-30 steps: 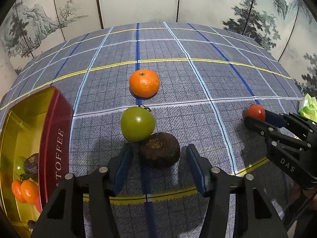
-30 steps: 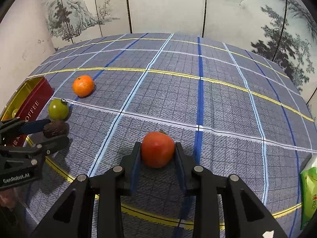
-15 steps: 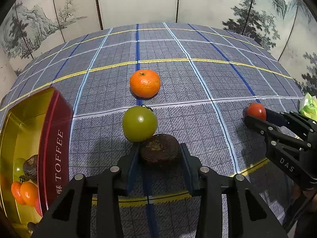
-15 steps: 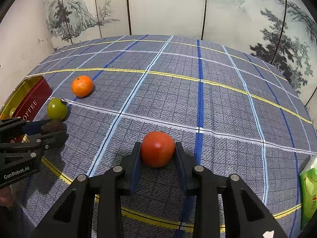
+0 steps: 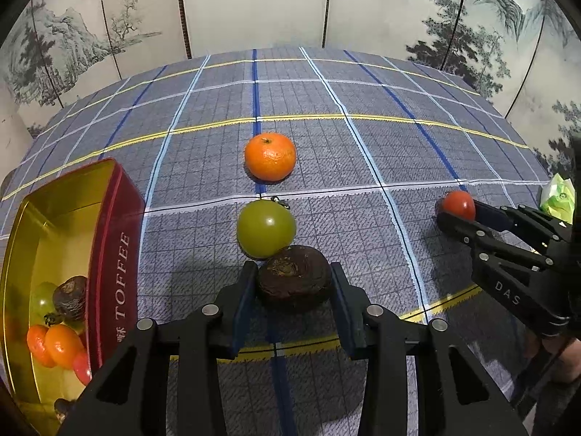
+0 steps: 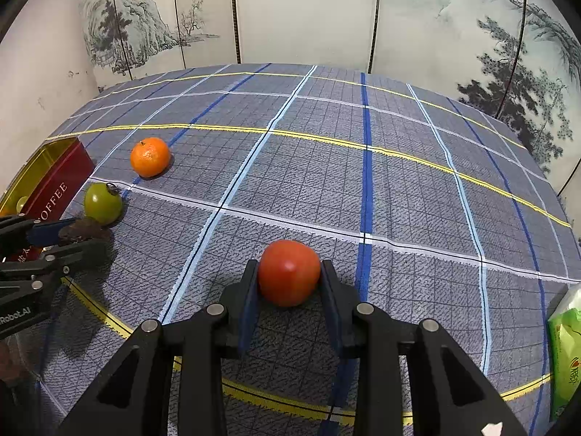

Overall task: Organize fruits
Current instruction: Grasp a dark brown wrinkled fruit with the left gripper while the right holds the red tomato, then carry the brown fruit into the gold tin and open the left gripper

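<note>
The left tool pinches a dark brown, wrinkled fruit: its blue pads press on both flanks, having just finished closing in on it within the last second. The brown fruit sits on the checked cloth of the worktop and touches a green tomato just behind it. Farther back along the same blue stripe lies an orange mandarin, apart from the green tomato. To the left stands an open red tin with a gold inside and the word TOFFEE on its side; it holds several fruits, among them orange ones, a green one and a dark brown one.

The right tool grips a red tomato, one blue pad on each side, with the tomato resting on the cloth beside a broad blue stripe. From this view the left tool appears at the left edge with the brown fruit between its fingers, the green tomato just beyond it, the mandarin farther off and the red tin at the far left. A green packet lies at the right edge of the worktop. Folding screens painted with trees and mountains stand behind the worktop.
</note>
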